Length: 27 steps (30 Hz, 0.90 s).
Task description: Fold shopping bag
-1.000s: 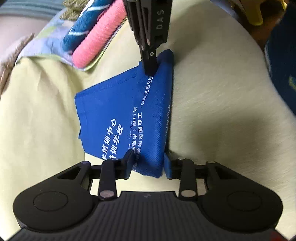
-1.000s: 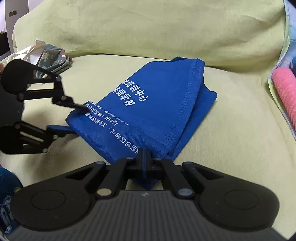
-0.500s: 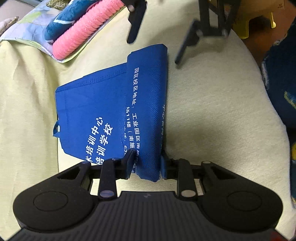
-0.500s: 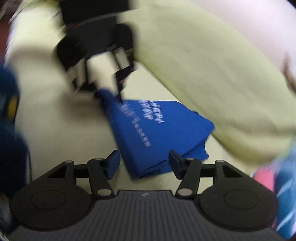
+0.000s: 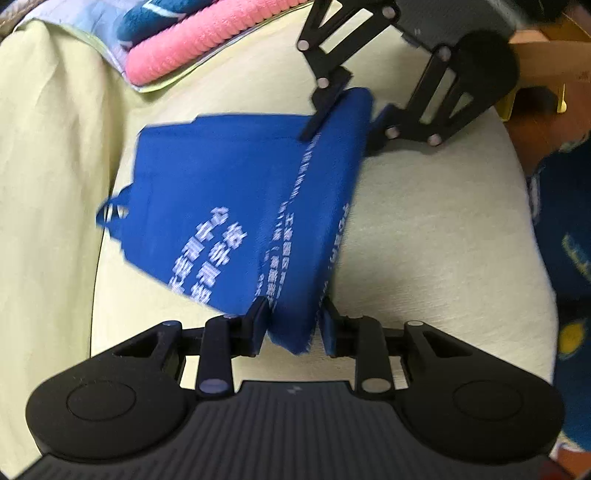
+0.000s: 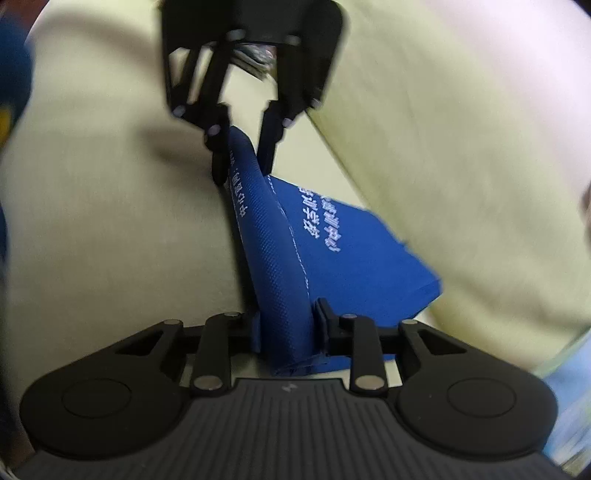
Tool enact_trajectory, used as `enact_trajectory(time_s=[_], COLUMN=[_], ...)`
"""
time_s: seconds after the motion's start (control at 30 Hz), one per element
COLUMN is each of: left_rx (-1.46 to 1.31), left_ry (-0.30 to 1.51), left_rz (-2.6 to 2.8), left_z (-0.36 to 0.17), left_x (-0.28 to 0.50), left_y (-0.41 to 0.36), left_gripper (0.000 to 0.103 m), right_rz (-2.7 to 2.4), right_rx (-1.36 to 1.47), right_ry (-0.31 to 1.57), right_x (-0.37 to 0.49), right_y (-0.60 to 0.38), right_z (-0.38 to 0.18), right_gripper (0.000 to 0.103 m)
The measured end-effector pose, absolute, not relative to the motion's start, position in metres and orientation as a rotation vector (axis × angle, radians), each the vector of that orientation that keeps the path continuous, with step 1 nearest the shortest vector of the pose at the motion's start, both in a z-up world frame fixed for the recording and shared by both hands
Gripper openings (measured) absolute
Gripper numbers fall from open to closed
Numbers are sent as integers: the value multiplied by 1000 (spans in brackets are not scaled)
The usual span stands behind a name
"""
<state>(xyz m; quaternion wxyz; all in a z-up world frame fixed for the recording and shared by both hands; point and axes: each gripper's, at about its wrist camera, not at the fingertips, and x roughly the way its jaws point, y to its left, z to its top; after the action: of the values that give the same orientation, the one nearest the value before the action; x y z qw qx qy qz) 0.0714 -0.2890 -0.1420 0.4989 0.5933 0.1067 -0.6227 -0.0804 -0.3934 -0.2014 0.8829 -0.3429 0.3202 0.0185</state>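
A blue shopping bag [image 5: 229, 177] with white printed characters lies folded on a pale green sofa seat [image 5: 424, 240]. One long folded edge rises as a ridge between my two grippers. My left gripper [image 5: 291, 325] is shut on the near end of that ridge, its jaws held apart by the thick fold. My right gripper [image 5: 349, 118] grips the far end. In the right wrist view, the bag [image 6: 351, 251] fills the gap of my right gripper [image 6: 288, 321], and my left gripper [image 6: 243, 158] pinches the opposite corner.
A pink towel [image 5: 207, 44] and a blue patterned cloth [image 5: 159, 18] lie on a sheet at the seat's far left. The sofa back [image 6: 461, 147] rises behind the bag. A cardboard box [image 5: 546, 48] and dark blue fabric [image 5: 569, 221] sit past the seat's right edge.
My right gripper let go of the bag's corner, swung round open to the end opposite the left gripper, and closed on the fold. The left gripper kept its hold.
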Motion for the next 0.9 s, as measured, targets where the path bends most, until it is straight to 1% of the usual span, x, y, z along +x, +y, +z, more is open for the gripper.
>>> enact_trajectory(time_s=[0.13, 0.3, 0.37, 0.5, 0.57, 0.7, 0.77, 0.9], left_rx=[1427, 1409, 1401, 1357, 1328, 1298, 1279, 1232], left_ry=[327, 342, 345, 342, 337, 303, 286, 238], left_rz=[-1577, -1563, -1553, -1533, -1517, -1459, -1437, -1494], left_z=[-130, -131, -133, -132, -128, -115, -104, -79], left_x=[64, 66, 68, 73, 74, 79, 79, 69], left_y=[-285, -292, -296, -294, -284, -267, -257, -242], left_gripper=[29, 28, 29, 34, 37, 36, 31, 30], right_rz=[165, 263, 287, 327, 343, 352, 349, 350], right_rx=[-374, -29, 136, 410, 500, 664, 728, 831], right_ry=[809, 912, 931, 963, 976, 989, 995, 1021], right_x=[-79, -67, -59, -53, -50, -49, -48, -43], right_y=[-422, -465, -488, -522, -534, -550, -556, -567], right_z=[-171, -161, -163, -172, -176, -188, -193, -200], right_gripper=[26, 27, 27, 27, 26, 24, 23, 23])
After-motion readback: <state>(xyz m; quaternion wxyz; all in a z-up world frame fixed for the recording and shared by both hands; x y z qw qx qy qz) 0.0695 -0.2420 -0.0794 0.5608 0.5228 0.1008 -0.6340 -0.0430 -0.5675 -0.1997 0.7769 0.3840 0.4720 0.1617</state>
